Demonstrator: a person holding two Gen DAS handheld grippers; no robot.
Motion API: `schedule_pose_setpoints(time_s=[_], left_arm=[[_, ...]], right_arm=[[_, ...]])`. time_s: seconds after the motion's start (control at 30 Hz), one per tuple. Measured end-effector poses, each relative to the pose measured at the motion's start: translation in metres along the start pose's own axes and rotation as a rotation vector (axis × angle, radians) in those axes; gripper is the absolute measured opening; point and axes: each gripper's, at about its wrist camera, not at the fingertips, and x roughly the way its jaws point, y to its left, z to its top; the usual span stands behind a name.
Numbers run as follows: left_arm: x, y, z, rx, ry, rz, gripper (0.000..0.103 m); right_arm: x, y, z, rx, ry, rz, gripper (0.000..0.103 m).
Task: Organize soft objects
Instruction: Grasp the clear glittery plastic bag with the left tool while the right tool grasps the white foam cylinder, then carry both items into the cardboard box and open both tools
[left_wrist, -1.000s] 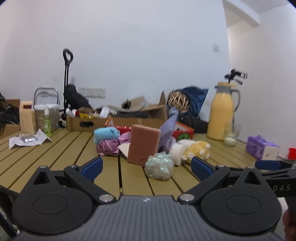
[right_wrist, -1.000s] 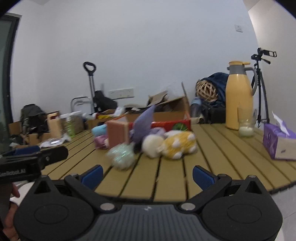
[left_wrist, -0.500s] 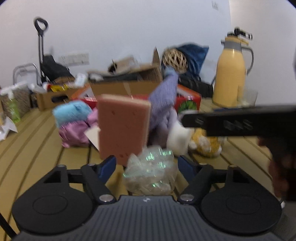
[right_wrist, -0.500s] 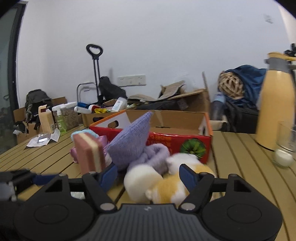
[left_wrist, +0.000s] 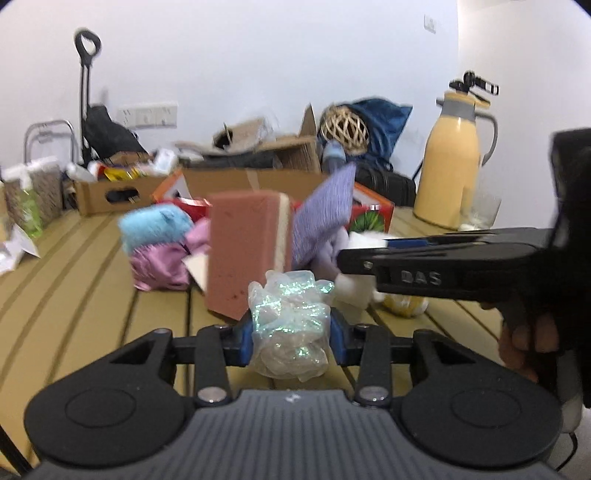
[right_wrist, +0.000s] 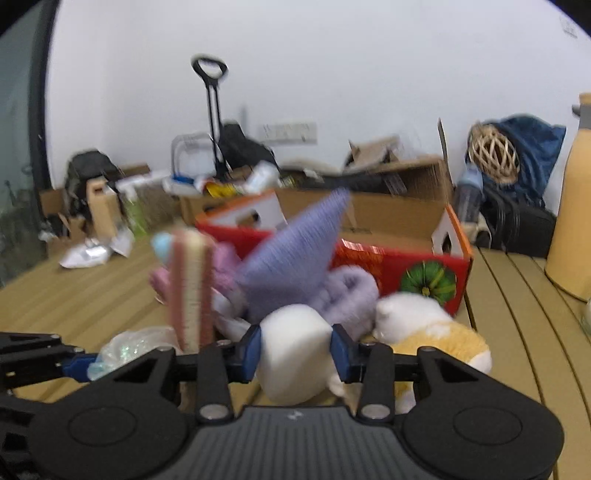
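A pile of soft things lies on the slatted wooden table (left_wrist: 74, 280). My left gripper (left_wrist: 291, 334) is shut on a shiny clear plastic bundle (left_wrist: 288, 325), just in front of an upright pink sponge (left_wrist: 243, 254). My right gripper (right_wrist: 295, 349) is shut on a white soft roll (right_wrist: 295, 350), beside a yellow-and-white plush toy (right_wrist: 436, 332). A purple knit cloth (right_wrist: 295, 266) rises behind it. A blue fluffy item (left_wrist: 155, 225) and pink cloth (left_wrist: 159, 266) lie left of the sponge. The right gripper also shows in the left wrist view (left_wrist: 369, 254).
An open red cardboard box (right_wrist: 406, 266) stands just behind the pile. Brown cartons (left_wrist: 122, 188) and clutter line the back. A yellow thermos (left_wrist: 454, 173) and a glass (left_wrist: 480, 210) stand at the right. Papers (right_wrist: 96, 251) lie at the far left.
Both grippers moved forward into the pile and closed. The left one took hold of the plastic bundle, the right one took hold of the white roll.
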Motion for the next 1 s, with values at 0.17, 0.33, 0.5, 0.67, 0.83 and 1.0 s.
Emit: schedule_pose_setpoints(time_s=[0.17,0.33,0.5,0.67,0.83,1.0], left_arm=[[-0.051,0.001,0.002,-0.013,-0.077,0.022,0.040],[-0.073,-0.002,0.001,-0.012,-0.117,0.040,0.040],[-0.078,0.004,0.020,0.001,-0.168,0.015,0.040],[-0.040,0.040,0.097,0.019,-0.227,-0.009,0.040],[0.070,0.080,0.182,-0.015,-0.104,-0.035,0.041],[0.215,0.106,0.227,0.036,0.084,0.085,0.041]], right_arm=[[-0.061,0.024,-0.009,0.013,-0.073,0.041,0.040],[-0.097,0.035,-0.024,0.029,-0.080,0.047,0.040],[-0.119,0.033,-0.020,0.044,-0.125,0.037,0.040],[-0.111,0.005,0.025,0.032,-0.186,0.047,0.040],[-0.044,-0.063,0.105,0.065,-0.152,0.023,0.041],[0.088,-0.132,0.170,0.115,0.062,-0.009,0.043]])
